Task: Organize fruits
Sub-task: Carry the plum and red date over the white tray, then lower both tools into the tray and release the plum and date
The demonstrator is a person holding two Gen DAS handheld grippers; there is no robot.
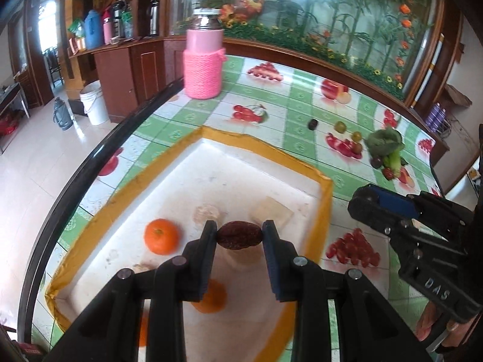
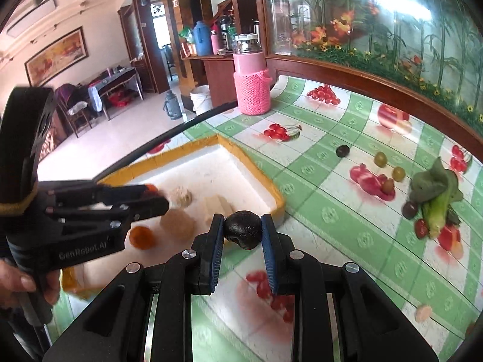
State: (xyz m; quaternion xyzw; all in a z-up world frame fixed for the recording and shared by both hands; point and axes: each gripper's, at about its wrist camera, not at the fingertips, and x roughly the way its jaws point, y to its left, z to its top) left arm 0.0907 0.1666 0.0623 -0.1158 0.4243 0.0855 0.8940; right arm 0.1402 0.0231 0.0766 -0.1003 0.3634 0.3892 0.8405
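two oranges (image 1: 209,298) half hidden under left gripper (image 1: 240,235)

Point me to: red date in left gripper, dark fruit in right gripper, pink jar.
red date (image 1: 239,234), left wrist view, middle of its wrinkled skin
dark fruit (image 2: 243,228), right wrist view, centre of its front face
pink jar (image 1: 204,72), left wrist view, knitted sleeve

A: Black left tongs (image 1: 240,233) on a dark maroon date (image 1: 240,235), with a bright orange tangerine (image 1: 161,236) in the white tray (image 1: 241,163) rimmed mustard yellow.

B: Right tongs (image 2: 242,229), blue-padded, grip a matte black fruit (image 2: 242,230). The surface (image 2: 326,211) is green-and-white check with red fruit prints, and the jar sleeve (image 2: 252,93) is pink knit.
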